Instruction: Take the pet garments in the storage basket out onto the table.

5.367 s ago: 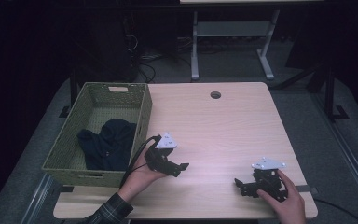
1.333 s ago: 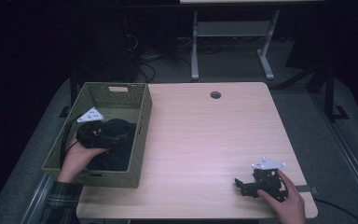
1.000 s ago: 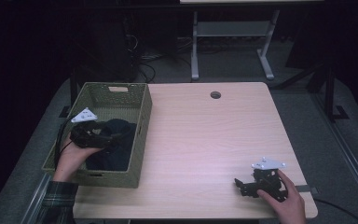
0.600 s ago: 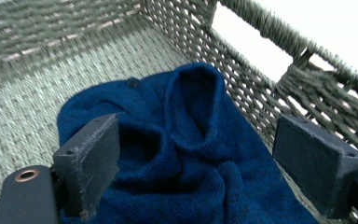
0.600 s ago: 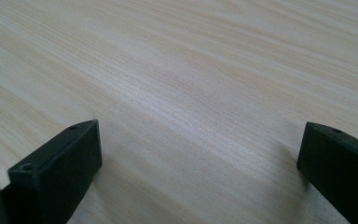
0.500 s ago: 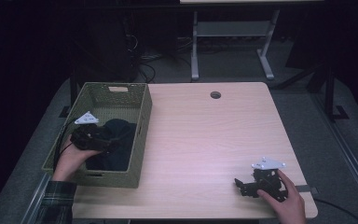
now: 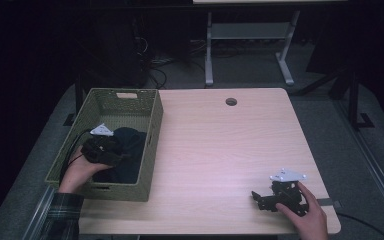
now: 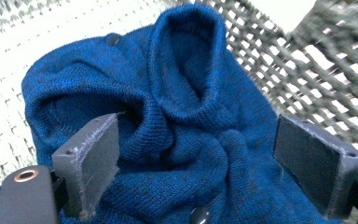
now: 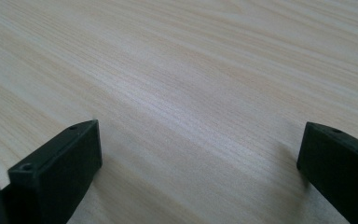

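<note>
Left gripper view puts my left gripper (image 8: 196,172) right over the sweater (image 8: 177,107), a blue knit heaped in soft folds, with my jaws spread wide to either side of a raised ridge of cloth and nothing pinched between them yet. From the high view the sweater (image 7: 125,150) lies in the basket (image 7: 152,150) that sits along the tabletop's left edge, bunched toward the basket's near half and close to its right wall, and my left gripper (image 7: 111,156) is down inside with it. I judge it light, limp and not at all fragile; the knit should give good friction on my pads, but it will sag, unfold and trail as it lifts, and could snag on the woven wall. A small dark button (image 8: 199,215) sits just below my jaws, and I would stay off it. The best hold looks to be the thick fold between my jaws, taken deep enough to catch several layers. My right gripper (image 7: 275,196) rests near the tabletop's near right corner, jaws wide over bare wood.
</note>
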The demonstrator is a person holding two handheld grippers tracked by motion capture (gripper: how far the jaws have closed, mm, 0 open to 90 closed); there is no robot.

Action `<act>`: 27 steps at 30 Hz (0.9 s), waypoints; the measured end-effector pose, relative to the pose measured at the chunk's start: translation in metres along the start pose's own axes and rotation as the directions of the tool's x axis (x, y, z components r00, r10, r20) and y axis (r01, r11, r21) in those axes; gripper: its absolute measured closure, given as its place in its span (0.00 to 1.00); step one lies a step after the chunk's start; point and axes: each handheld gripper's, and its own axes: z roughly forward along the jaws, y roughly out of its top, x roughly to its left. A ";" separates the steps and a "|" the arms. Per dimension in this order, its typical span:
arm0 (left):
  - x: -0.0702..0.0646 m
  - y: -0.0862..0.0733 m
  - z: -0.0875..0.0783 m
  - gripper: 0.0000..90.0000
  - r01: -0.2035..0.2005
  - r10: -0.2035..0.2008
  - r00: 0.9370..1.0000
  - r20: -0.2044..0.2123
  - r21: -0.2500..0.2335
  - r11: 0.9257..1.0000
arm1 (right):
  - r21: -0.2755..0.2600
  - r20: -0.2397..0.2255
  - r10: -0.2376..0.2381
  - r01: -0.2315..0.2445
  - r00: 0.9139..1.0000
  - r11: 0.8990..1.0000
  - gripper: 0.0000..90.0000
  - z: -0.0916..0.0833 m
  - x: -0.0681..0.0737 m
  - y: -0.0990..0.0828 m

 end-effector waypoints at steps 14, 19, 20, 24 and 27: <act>-0.009 0.001 0.025 0.14 -0.059 0.070 0.997 -0.044 0.201 0.978 | 0.000 0.000 0.000 0.000 1.000 1.000 0.00 0.000 0.000 0.000; -0.009 0.000 0.031 0.15 -0.055 0.068 0.997 -0.047 0.240 0.969 | 0.000 0.000 0.000 0.000 1.000 1.000 0.00 0.000 0.000 0.000; -0.009 0.000 0.031 0.15 -0.055 0.068 0.997 -0.047 0.240 0.969 | 0.000 0.000 0.000 0.000 1.000 1.000 0.00 0.000 0.000 0.000; -0.010 -0.001 0.036 0.16 -0.062 0.080 0.995 -0.052 0.284 0.957 | 0.000 0.000 0.000 0.000 1.000 1.000 0.00 0.000 0.000 0.000; -0.009 -0.001 0.037 0.19 -0.046 0.061 0.997 -0.039 0.303 0.952 | 0.000 0.000 -0.001 0.001 1.000 1.000 0.00 0.000 0.000 0.000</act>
